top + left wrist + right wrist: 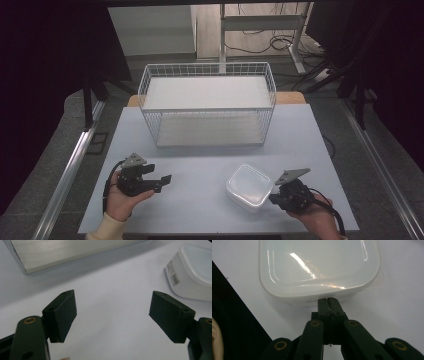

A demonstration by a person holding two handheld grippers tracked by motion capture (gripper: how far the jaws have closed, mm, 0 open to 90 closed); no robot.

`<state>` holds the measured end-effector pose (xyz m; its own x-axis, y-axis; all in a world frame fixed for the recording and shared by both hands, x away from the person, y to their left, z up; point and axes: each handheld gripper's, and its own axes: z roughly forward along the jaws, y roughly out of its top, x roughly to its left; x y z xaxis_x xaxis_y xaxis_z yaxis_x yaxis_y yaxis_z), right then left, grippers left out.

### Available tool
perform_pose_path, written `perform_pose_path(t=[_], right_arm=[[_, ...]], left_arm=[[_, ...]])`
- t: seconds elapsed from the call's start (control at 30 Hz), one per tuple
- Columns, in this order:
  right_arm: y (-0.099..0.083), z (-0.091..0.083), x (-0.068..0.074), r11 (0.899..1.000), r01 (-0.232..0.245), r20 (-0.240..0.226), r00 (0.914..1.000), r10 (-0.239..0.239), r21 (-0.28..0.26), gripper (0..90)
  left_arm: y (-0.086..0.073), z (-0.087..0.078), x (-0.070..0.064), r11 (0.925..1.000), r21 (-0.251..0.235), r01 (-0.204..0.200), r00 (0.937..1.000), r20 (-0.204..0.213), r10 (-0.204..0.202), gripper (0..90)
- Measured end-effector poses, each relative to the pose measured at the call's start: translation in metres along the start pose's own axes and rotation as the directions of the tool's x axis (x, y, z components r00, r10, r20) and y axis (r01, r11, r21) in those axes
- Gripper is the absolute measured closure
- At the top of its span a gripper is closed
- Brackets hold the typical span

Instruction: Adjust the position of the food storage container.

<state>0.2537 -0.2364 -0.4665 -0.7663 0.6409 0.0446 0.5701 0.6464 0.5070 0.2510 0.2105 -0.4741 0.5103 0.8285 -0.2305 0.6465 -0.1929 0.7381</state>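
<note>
R gripper clenched, tips against near rim of lidded plastic container – can't tell if pinching it; L gripper spread wide, container off to its right – keep pinch square, move slow

You've got a glossy translucent white plastic container with a paper barcode label, a white coated wire basket, a matt pale table top, and matt black gripper pads.
</note>
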Motion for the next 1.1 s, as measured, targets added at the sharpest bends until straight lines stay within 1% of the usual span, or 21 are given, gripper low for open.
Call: perform_pose_path(t=[0.13, 0.27, 0.5, 0.63, 0.77, 0.87, 1.1], right_arm=[[0.009, 0.006, 0.007, 1.000, 0.012, -0.004, 0.9999, -0.012, -0.025, 89.4], [0.015, 0.011, 0.011, 0.999, 0.022, -0.001, 0.9997, -0.022, -0.025, 89.4], [0.018, 0.014, 0.013, 0.999, 0.025, 0.006, 0.9997, -0.024, -0.036, 89.4], [0.021, 0.017, 0.016, 0.999, 0.036, 0.012, 0.9993, -0.036, -0.036, 89.4], [0.025, 0.020, 0.017, 0.998, 0.046, 0.009, 0.9989, -0.046, -0.041, 89.4], [0.027, 0.022, 0.018, 0.998, 0.043, 0.009, 0.9990, -0.043, -0.042, 89.4], [0.027, 0.023, 0.020, 0.998, 0.049, 0.005, 0.9988, -0.048, -0.048, 89.4]], left_arm=[[0.000, 0.000, 0.000, 1.0000, 0.000, 0.000, 1.0000, 0.001, 0.000, 21.5], [-0.001, 0.000, 0.001, 1.0000, 0.002, 0.004, 1.0000, -0.001, -0.004, 21.6], [-0.001, 0.001, 0.002, 1.0000, 0.004, 0.003, 1.0000, -0.002, -0.003, 21.5], [-0.001, 0.001, 0.001, 1.0000, 0.005, 0.000, 1.0000, -0.002, 0.000, 21.5], [-0.001, 0.001, 0.001, 1.0000, 0.004, 0.003, 1.0000, -0.003, -0.003, 21.5], [-0.001, 0.001, 0.001, 1.0000, 0.003, 0.005, 1.0000, -0.003, -0.004, 21.5], [-0.001, 0.000, 0.001, 1.0000, 0.002, 0.003, 1.0000, -0.003, -0.003, 21.5]])
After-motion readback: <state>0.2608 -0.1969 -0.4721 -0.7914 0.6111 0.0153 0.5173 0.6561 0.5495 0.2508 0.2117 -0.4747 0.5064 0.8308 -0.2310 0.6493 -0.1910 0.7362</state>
